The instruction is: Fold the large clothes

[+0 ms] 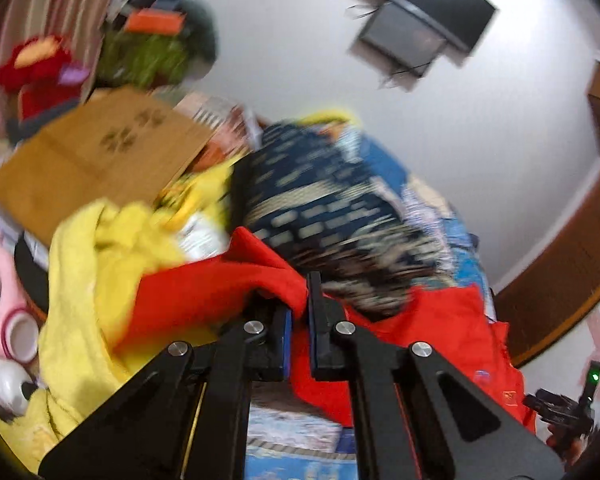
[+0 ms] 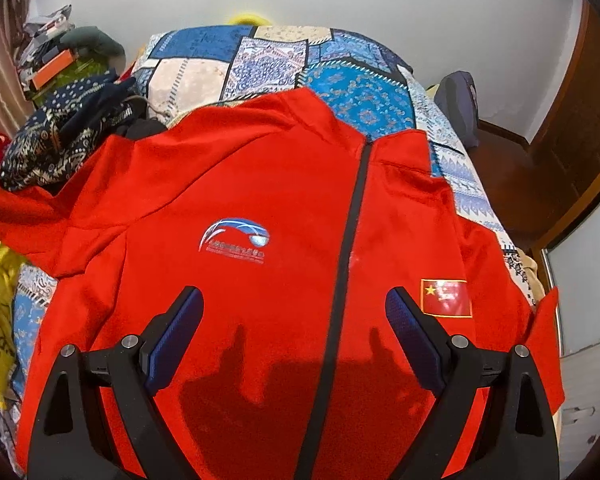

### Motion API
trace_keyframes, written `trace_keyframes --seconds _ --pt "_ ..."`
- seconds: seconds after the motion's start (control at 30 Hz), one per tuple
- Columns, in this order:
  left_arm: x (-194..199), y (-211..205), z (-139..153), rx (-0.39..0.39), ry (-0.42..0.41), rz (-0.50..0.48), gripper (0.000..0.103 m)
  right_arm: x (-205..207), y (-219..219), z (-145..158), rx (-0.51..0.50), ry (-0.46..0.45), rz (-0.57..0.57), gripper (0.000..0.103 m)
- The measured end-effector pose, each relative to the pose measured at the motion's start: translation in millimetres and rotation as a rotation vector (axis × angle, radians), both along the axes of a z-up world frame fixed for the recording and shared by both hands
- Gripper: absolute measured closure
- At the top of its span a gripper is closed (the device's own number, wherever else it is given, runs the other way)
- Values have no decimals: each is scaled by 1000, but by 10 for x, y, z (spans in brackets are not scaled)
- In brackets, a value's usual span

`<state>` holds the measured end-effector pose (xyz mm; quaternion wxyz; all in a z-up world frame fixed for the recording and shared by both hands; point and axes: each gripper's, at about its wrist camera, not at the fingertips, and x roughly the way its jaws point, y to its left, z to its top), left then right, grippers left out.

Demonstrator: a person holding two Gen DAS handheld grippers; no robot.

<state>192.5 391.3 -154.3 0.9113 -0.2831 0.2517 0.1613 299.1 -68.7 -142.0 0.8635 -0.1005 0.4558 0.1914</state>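
Note:
A red zip-up jacket (image 2: 260, 184) lies front up on the bed, with a black zipper (image 2: 352, 216) down the middle, a blue logo (image 2: 234, 240) and a flag patch (image 2: 446, 298). My right gripper (image 2: 294, 294) hovers open just above its chest, with one finger on each side of the zipper and nothing between them. In the blurred left wrist view my left gripper (image 1: 300, 308) is shut on a fold of the jacket's red sleeve (image 1: 268, 276), lifted off the bed. The same sleeve trails off to the left edge (image 2: 20, 216) in the right wrist view.
A blue patchwork bedspread (image 2: 284, 60) covers the bed. A dark blue patterned garment (image 1: 320, 200) is heaped by the jacket's shoulder, with yellow cloth (image 1: 100, 260) and a cardboard box (image 1: 100, 152) to the left. A wooden door (image 2: 580, 120) stands to the right.

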Motion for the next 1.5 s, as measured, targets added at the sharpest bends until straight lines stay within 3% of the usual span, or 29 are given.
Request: trace_keyframes --seconds 0.2,0.33,0.5,0.6,0.87,1.03,1.23,1.3,1.4,1.5 --pt "263 -566 710 130 -84 -91 98 -6 -185 150 47 -26 -8 12" --pt "645 -1051 1123 209 -123 -162 98 20 -346 291 75 -57 -22 12" --pt "1158 -1689 1394 233 -149 -266 98 11 -575 454 120 -92 -46 12" --pt "1440 -2065 1450 266 -121 -320 98 19 -724 506 132 -105 -65 12" --pt "1989 -3139 1050 258 26 -530 98 67 -1079 449 112 -99 -117 12" --pt "2193 -3703 485 228 194 -667 98 114 -1259 354 99 -71 -142 12" --pt "2154 -4123 -120 176 364 -783 98 55 -1393 252 68 -45 -146 12" --pt "2104 -4190 -259 159 399 -815 93 56 -1417 217 62 -34 -146 12" --pt "2026 -4229 -336 161 445 -861 72 51 -1413 200 55 -24 -143 12" --pt "1870 -4174 -250 187 427 -866 54 37 -1364 226 49 -29 -136 12"
